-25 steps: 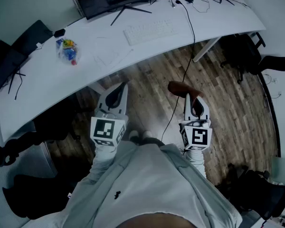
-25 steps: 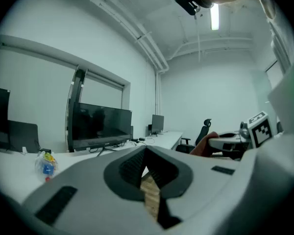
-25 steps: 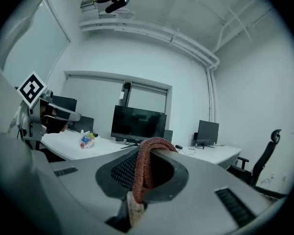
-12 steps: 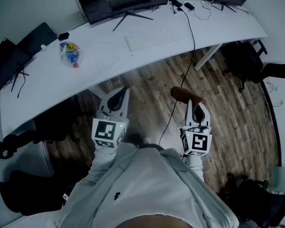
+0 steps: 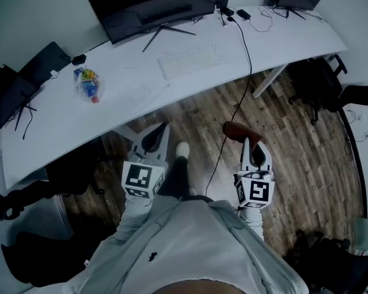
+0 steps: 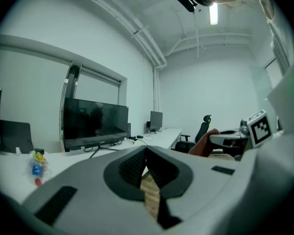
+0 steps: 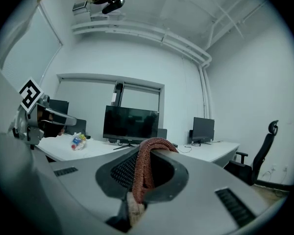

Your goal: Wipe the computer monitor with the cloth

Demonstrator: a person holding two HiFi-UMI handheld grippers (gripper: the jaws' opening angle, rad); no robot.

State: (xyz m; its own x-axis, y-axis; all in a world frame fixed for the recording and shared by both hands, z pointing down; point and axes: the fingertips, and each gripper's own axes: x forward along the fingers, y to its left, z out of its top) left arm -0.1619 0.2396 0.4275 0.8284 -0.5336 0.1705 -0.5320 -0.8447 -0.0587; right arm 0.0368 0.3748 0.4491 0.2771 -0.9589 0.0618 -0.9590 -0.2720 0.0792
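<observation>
Head view: person stands back from the white desk [image 5: 61,124], both claws over the wood floor [image 5: 294,133]. Left claw [image 5: 160,131] and right claw [image 5: 250,147] both point toward the desk. Reddish-brown cloth [image 5: 236,129] is bunched at the right claw's tip, well apart from the monitor [image 5: 150,5]. The monitor stands at the desk's back edge, long axis along the desk, screen facing the person, with a keyboard [image 5: 193,60] in front of it.

Left gripper view: left claw [image 6: 146,150] clenched, tips meeting, nothing between. Monitor [image 6: 95,122] ahead-left.

Right gripper view: right claw [image 7: 148,156] grasping the cloth [image 7: 146,168], which is draped over the tip and hangs down between the jaws. Monitor [image 7: 131,124] upright, straight ahead.
</observation>
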